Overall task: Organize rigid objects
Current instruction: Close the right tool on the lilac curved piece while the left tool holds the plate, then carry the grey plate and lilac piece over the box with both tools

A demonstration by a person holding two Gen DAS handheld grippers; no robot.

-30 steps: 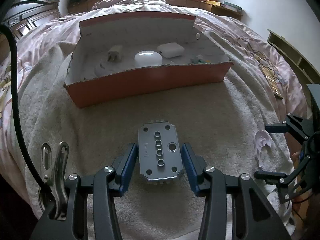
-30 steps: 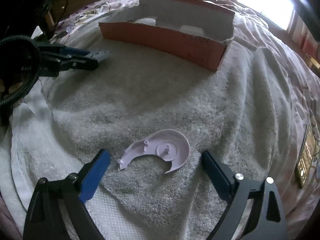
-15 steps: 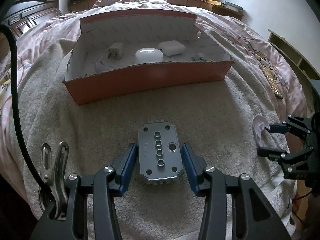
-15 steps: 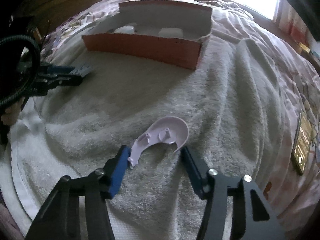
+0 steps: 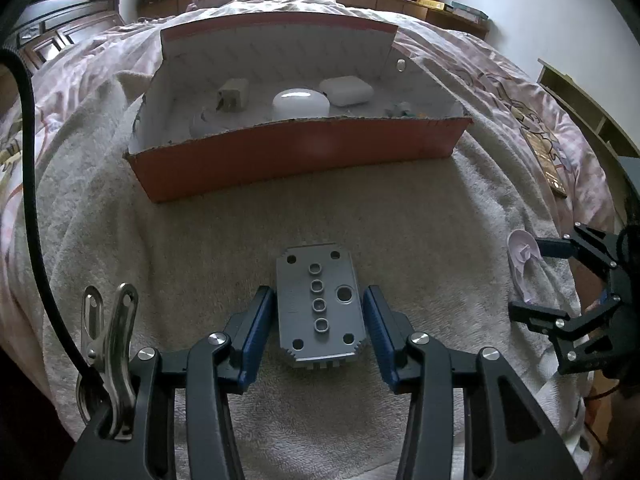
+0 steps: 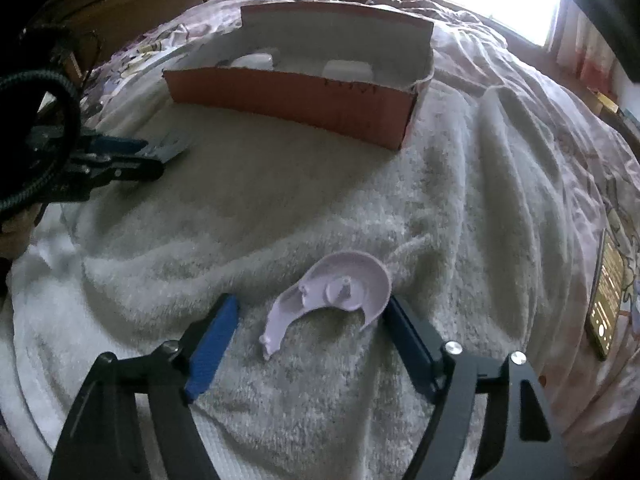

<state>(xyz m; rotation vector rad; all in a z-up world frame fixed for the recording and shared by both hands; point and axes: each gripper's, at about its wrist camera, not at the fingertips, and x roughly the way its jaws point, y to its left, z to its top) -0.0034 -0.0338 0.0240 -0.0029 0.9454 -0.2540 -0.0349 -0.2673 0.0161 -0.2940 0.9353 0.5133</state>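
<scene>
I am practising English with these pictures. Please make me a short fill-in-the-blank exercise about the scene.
1. The grey plate lies between the left tongs, on a ____.
2. The box has an outer wall of ____ colour.
3. The lilac part sits between the ____ tongs, whose jaws are opening.
4. The white case lies ____ the box.

Missing words: towel; orange; right; inside

both wrist views close, angled down, sharing orange box
</scene>
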